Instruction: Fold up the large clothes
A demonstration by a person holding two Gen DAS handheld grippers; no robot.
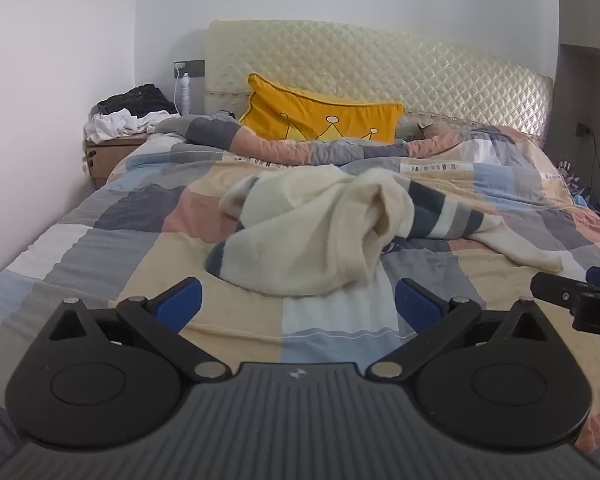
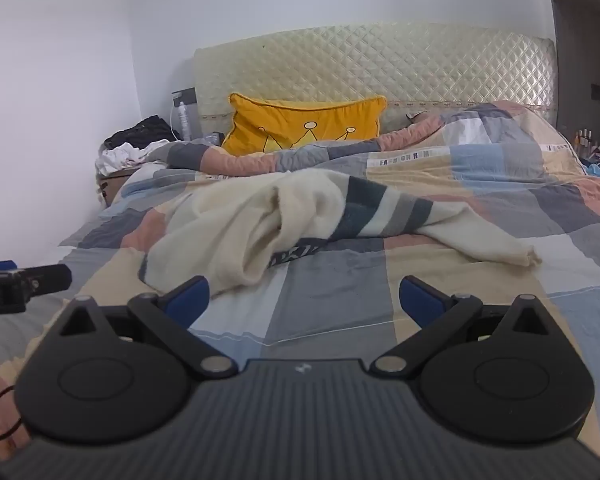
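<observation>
A cream sweater (image 1: pixel 312 232) with dark blue and grey stripes lies crumpled in the middle of the bed; it also shows in the right wrist view (image 2: pixel 260 224). One sleeve (image 2: pixel 496 240) stretches out to the right. My left gripper (image 1: pixel 298 304) is open and empty, just short of the sweater's near hem. My right gripper (image 2: pixel 304 302) is open and empty, near the sweater's front edge, to its right. Each gripper shows at the edge of the other's view: the right gripper (image 1: pixel 580 296) and the left gripper (image 2: pixel 24 284).
The bed is covered by a patchwork quilt (image 1: pixel 120 240) in blue, grey, peach and cream. A yellow crown cushion (image 1: pixel 320 116) leans on the quilted headboard (image 1: pixel 420 76). A nightstand (image 1: pixel 112 148) piled with clothes stands at the back left. The wall (image 1: pixel 40 80) runs along the left.
</observation>
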